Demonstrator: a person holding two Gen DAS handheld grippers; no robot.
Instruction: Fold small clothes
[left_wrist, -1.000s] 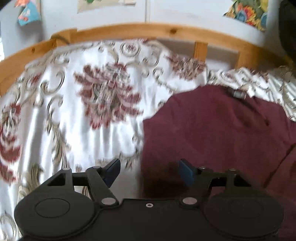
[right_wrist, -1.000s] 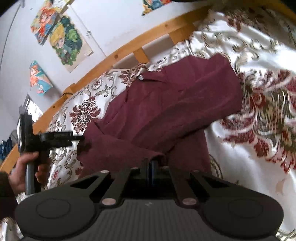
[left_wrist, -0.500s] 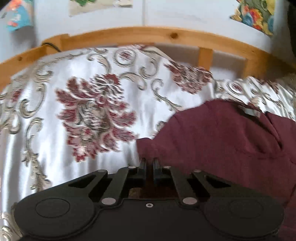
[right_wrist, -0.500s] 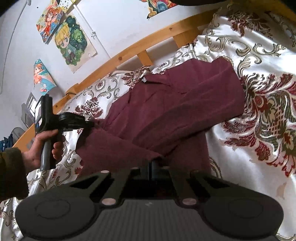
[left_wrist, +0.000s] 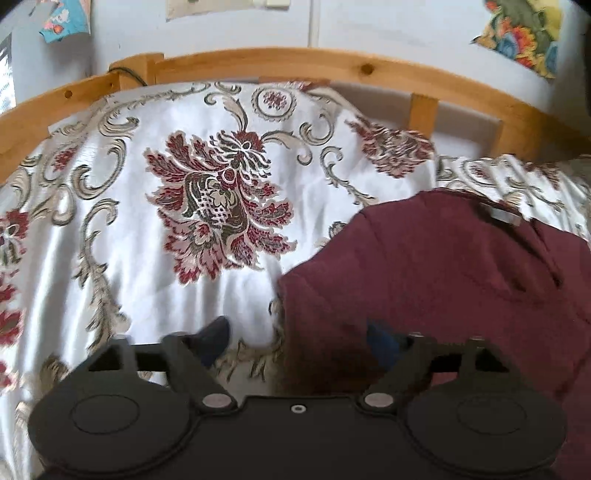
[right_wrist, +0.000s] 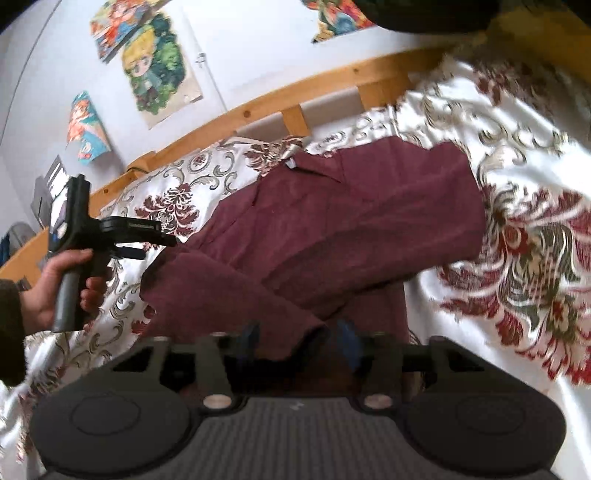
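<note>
Your left gripper (left_wrist: 295, 338) has its jaws opening, straddling the near-left edge of the maroon shirt (left_wrist: 443, 280) without pinching it. Your right gripper (right_wrist: 301, 338) is opening too, over the hem. The shirt lies on the bed (left_wrist: 110, 221), collar away from you.

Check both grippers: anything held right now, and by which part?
Nothing held. Left gripper is opening, straddling the maroon garment at its side edge. Right gripper is opening too; a fold of its hem lies loose between the fingers.

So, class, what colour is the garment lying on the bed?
The garment is dark maroon; the right wrist view shows it best.
</note>
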